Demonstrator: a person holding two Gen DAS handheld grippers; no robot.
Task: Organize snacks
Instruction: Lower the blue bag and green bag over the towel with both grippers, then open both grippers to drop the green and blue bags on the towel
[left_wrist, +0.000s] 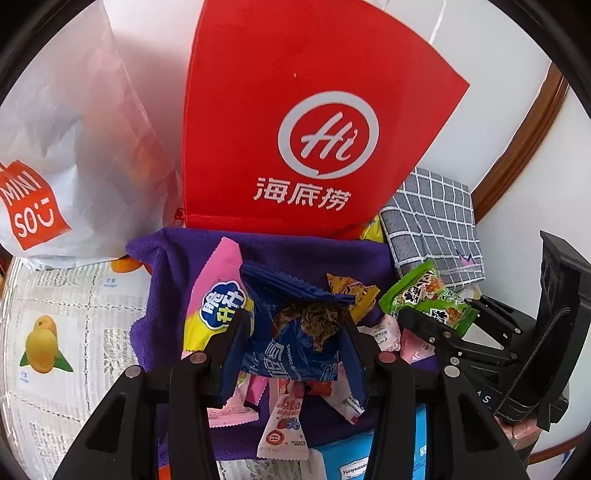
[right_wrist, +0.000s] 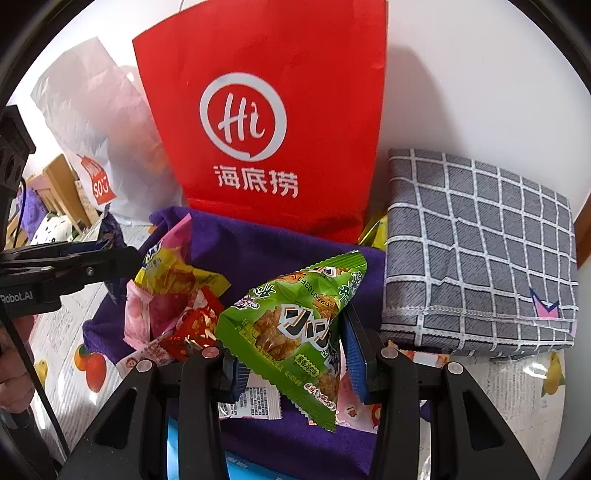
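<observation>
My left gripper (left_wrist: 293, 325) is shut on a blue cookie packet (left_wrist: 291, 350) and holds it above a pile of snack packets on a purple cloth (left_wrist: 166, 266). My right gripper (right_wrist: 291, 328) is shut on a green snack packet (right_wrist: 291, 325); it also shows in the left wrist view (left_wrist: 428, 295), to the right. A pink and yellow packet (left_wrist: 218, 291) and several small candy packets (left_wrist: 284, 432) lie on the cloth. A red bag (left_wrist: 314, 122) with a white logo stands upright behind the pile. The left gripper shows at the left of the right wrist view (right_wrist: 122, 258).
A white Miniso bag (left_wrist: 74, 147) stands left of the red bag. A folded grey checked cloth (right_wrist: 480, 251) lies to the right. A fruit-print table cover (left_wrist: 55, 332) lies under everything. A blue box (left_wrist: 351, 458) sits near the front edge. A white wall is behind.
</observation>
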